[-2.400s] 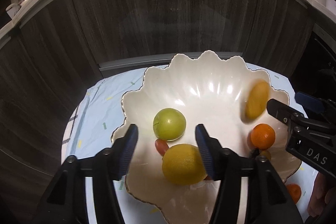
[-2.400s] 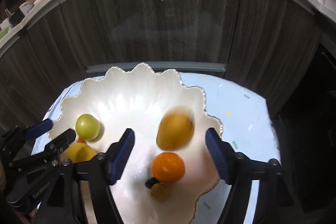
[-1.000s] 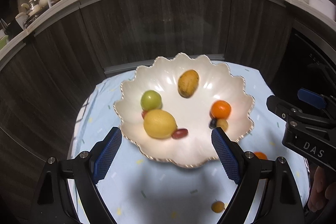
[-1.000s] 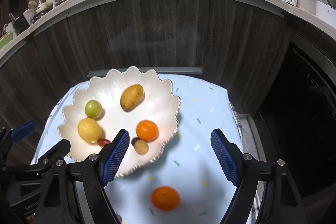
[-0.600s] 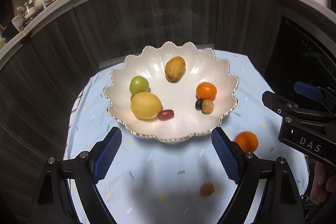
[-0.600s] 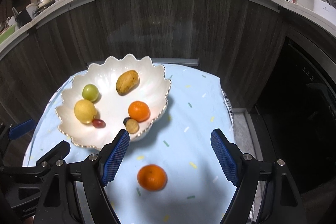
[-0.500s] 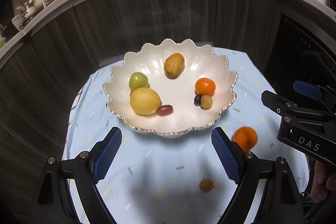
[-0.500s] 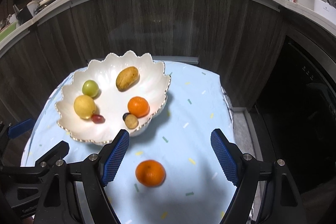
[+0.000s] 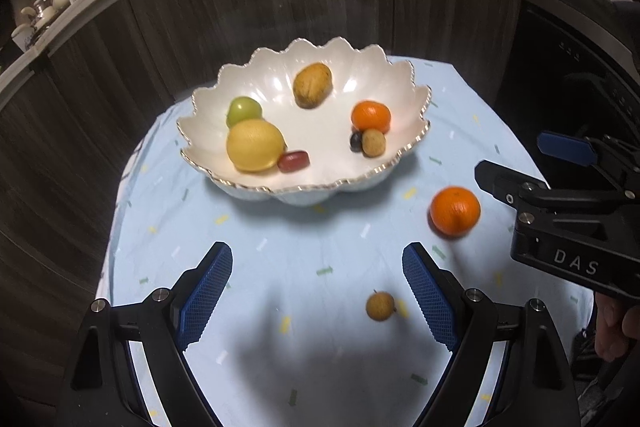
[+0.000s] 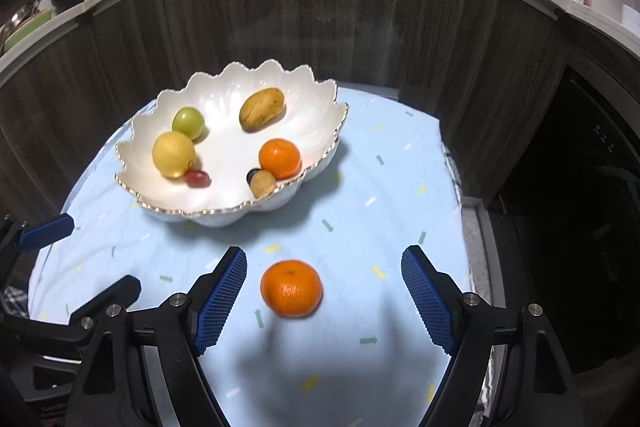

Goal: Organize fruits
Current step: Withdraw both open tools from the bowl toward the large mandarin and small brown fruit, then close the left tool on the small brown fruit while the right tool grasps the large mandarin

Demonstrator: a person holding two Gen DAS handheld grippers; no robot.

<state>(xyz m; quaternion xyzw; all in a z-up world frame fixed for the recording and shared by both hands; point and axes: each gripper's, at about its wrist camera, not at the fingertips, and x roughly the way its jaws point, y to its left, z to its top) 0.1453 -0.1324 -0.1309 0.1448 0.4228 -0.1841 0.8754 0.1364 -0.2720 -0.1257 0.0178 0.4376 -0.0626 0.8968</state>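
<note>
A white scalloped bowl (image 9: 404,151) (image 10: 224,217) sits on the pale blue tablecloth (image 9: 280,251). It holds a lemon (image 9: 255,145), a green fruit (image 9: 243,110), a brown oval fruit (image 9: 312,85), an orange (image 9: 371,115), a red grape (image 9: 293,161) and two small fruits. A loose orange (image 10: 291,287) (image 9: 455,211) lies on the cloth between my right gripper's (image 10: 323,301) open fingers, nearer the left one. A small tan fruit (image 9: 380,305) lies just inside the right finger of my open left gripper (image 9: 318,297). Neither gripper touches anything.
Dark wood cabinet fronts (image 10: 320,19) curve behind the table, under a counter with a pan, bottles and dishes. A dark appliance (image 10: 580,207) stands at the right. The table's right edge (image 10: 466,227) drops off near the loose orange. A hand (image 9: 616,327) holds the right gripper.
Both grippers have drawn back from the bowl and sunk toward the cloth. The loose orange and the small tan fruit have come in between the fingers. Both jaws stay equally wide.
</note>
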